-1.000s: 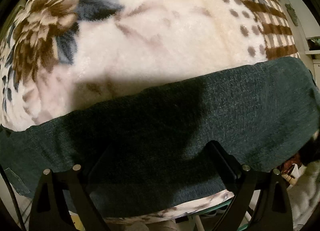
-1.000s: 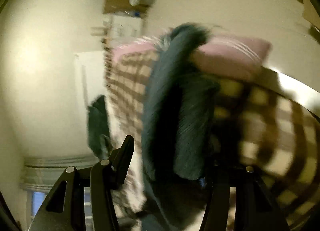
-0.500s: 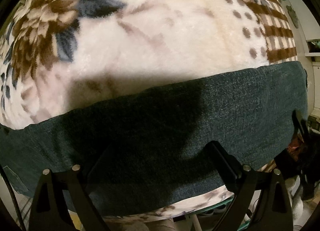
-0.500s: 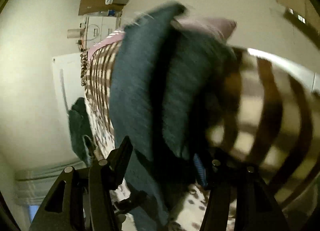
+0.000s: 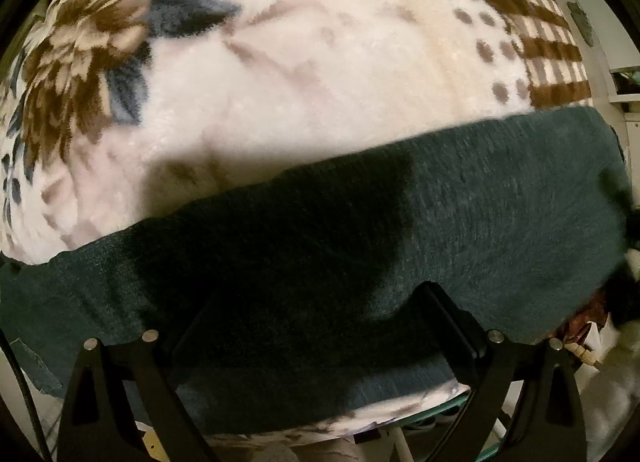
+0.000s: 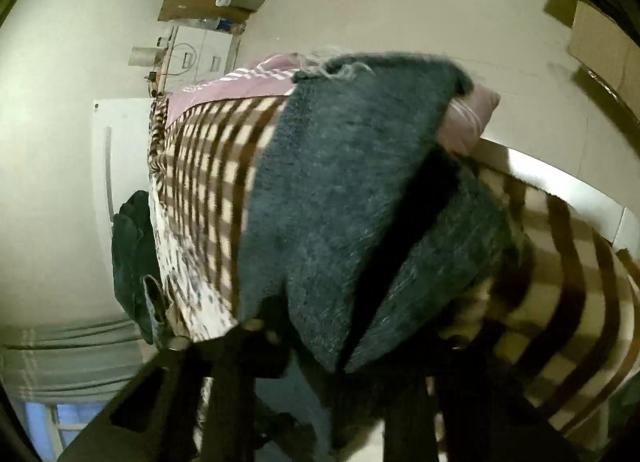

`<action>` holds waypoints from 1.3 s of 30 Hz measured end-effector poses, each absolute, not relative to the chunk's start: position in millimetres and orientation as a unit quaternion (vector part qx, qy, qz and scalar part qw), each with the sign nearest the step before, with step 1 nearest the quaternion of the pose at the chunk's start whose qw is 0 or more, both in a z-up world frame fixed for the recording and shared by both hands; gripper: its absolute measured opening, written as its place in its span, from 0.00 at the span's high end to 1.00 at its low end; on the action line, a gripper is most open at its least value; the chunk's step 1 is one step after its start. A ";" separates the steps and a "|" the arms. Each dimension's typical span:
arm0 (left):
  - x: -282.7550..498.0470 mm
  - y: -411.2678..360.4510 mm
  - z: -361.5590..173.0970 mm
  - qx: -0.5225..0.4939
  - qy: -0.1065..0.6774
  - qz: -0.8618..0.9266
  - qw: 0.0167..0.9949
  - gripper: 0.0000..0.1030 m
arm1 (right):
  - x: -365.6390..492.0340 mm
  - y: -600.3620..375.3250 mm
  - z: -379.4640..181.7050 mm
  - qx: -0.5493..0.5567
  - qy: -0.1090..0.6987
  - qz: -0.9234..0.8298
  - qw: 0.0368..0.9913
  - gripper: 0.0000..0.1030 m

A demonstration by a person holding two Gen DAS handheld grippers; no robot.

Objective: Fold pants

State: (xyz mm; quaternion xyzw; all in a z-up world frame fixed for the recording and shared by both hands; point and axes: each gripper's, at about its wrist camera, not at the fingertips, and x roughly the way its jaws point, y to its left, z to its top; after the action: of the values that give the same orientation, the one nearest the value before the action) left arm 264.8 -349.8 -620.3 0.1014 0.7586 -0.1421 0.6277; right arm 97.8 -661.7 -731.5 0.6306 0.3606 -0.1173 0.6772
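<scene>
left wrist view looks almost straight down on a bed (image 5: 304, 74) covered by a cream blanket (image 5: 320, 102) with brown and grey flowers, dots, and a brown check border toward the far right corner. the pants (image 5: 460, 222), dark green-blue, lie flat as a wide band across the near part of the blanket, running from the left edge of the view to the right. their far edge is a straight line, with a broad stretch of bare blanket beyond it. their near edge sits close to the near edge of the bed, where a thin strip of blanket shows. the left tongs (image 5: 304, 326) stand spread over the band, one finger (image 5: 448, 322) clear, the other lost in a dark shadow on the cloth. whether the tips touch the cloth i cannot tell.

right wrist view is blurred and tilted. the pants (image 6: 340, 190) show here as a lifted fold, two layers with a dark gap between, rising from the right tongs (image 6: 336, 374). the tongs have just been closing, with the cloth between them, and they pinch the fold near its lower point. the checked blanket (image 6: 208, 166) lies to either side. a pink pillow (image 6: 468, 122) sits at the far end of the bed, partly behind the fold. past the bed's far side is a pale wall (image 6: 52, 142) and a white door (image 6: 120, 150). more dark cloth (image 6: 132, 254) hangs over that side edge. cardboard boxes (image 6: 604, 42) stand against the wall.
</scene>
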 end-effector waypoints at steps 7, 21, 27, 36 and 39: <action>268.8 -338.3 -621.7 0.084 0.764 -0.139 0.624 0.03 | 110.4 -660.9 -730.2 0.620 0.387 -0.097 0.676 0.56; 260.3 -348.5 -625.0 0.091 0.765 -0.141 0.622 0.03 | 60.9 -665.4 -768.8 0.670 0.319 -0.131 0.658 0.63; 255.5 -352.8 -626.1 0.097 0.763 -0.142 0.624 0.03 | 70.2 -659.4 -750.3 0.621 0.339 -0.139 0.692 0.63; 253.4 -335.9 -626.8 0.072 0.770 -0.132 0.621 0.03 | 76.5 -640.4 -691.3 0.542 0.361 -0.133 0.747 0.81; 253.4 -328.7 -625.0 0.058 0.772 -0.128 0.619 0.03 | 78.9 -659.5 -726.1 0.591 0.366 -0.153 0.702 0.74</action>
State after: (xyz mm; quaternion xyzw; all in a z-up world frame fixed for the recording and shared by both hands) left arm 253.4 -328.7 -625.0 0.0578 0.7724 -0.1284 0.6193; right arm 78.9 -659.5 -726.1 0.5908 0.3662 -0.1533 0.7023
